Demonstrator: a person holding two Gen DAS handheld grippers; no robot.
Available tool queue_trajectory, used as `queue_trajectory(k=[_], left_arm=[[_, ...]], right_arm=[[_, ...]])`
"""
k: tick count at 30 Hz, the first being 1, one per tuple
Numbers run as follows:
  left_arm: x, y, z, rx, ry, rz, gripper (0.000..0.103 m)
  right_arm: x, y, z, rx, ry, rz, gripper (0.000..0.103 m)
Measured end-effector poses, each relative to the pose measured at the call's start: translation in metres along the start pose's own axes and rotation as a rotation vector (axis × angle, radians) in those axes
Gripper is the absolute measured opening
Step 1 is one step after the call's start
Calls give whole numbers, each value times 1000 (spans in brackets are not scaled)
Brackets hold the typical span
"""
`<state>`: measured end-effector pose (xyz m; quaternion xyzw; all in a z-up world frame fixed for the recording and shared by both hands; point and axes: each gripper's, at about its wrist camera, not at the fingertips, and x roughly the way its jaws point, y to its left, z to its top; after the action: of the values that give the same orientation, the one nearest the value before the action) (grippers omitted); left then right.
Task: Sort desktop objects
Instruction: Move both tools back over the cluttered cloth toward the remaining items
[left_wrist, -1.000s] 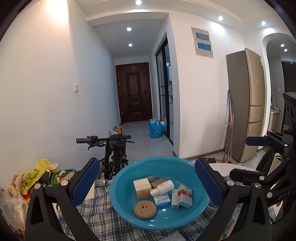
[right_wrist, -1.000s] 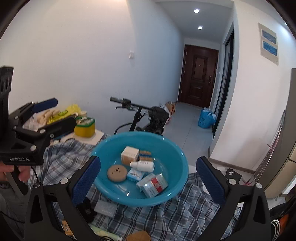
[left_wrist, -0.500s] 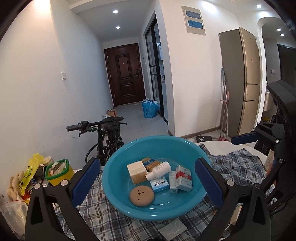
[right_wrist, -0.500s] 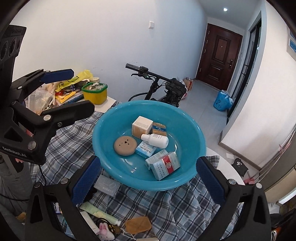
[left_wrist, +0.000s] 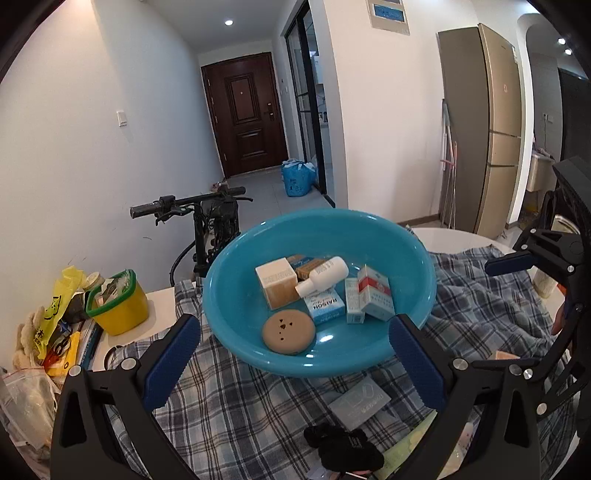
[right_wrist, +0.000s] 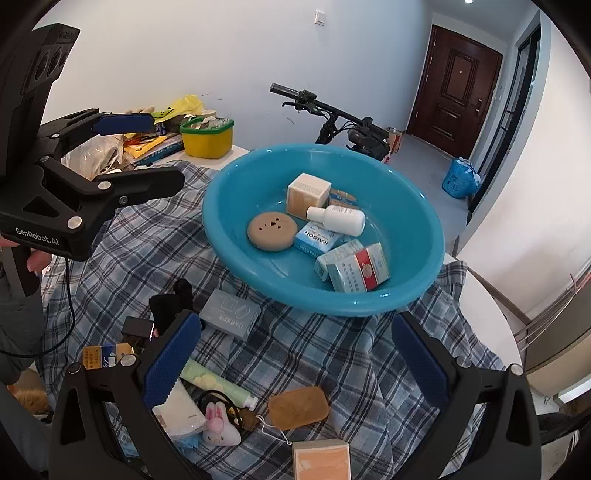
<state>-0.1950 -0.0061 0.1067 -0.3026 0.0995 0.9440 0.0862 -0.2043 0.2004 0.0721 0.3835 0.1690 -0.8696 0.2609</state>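
A blue basin (left_wrist: 229, 295) sits on a plaid cloth and holds a beige box (left_wrist: 277, 282), a white bottle (left_wrist: 323, 275), a blue carton (left_wrist: 325, 306), a red-and-white carton (left_wrist: 375, 297) and a round tan disc (left_wrist: 289, 331). My left gripper (left_wrist: 295, 363) is open and empty, just short of the basin's near rim. My right gripper (right_wrist: 295, 354) is also open and empty, above the cloth in front of the basin (right_wrist: 221, 206). On the cloth near it lie a grey box (right_wrist: 231, 314), a green tube (right_wrist: 218, 384), a tan bar (right_wrist: 298, 407) and a bunny toy (right_wrist: 218, 424).
A yellow tub with a green rim (left_wrist: 118, 306) and a heap of bags and books (left_wrist: 55, 332) crowd the table's left side. A bicycle (left_wrist: 207, 221) stands behind the table. An orange-topped box (right_wrist: 321, 461) sits at the near edge. A black object (left_wrist: 343, 446) lies on the cloth.
Both wrist views have tipped downward and pulled back, so more cloth and loose items now show in front of the basin. Both grippers stay open and empty.
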Motion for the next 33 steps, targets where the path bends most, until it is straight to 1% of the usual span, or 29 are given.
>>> queue_trajectory(k=[7,10,15,21,24,27,31,33], left_arm=[[9,-17,-33,38,85,-5,103],[12,-20,-48,29,112,-15,103],[8,-22,-66,11,127,-10,103],[-5,-28,-91,-18,142,-41,103],[-8,-31,-104,-45,154,-22,103],[-14,-33,-116,-74,159,-23,103],[-22,-35,-128,-120,163,-25,103],[-26,-39,-134,-126,158,-15,103]], right_arm=[[7,-3,-24,66,18,-2,103],[7,-4,-36,86,22,1,103],[5,-3,-54,116,17,19,103],[3,10,-67,103,32,24,103],[-3,16,-78,128,33,-8,103],[-12,25,-93,169,21,-28,103],[-23,39,-112,225,-9,-88,103],[-27,47,-118,256,-23,-85,103]])
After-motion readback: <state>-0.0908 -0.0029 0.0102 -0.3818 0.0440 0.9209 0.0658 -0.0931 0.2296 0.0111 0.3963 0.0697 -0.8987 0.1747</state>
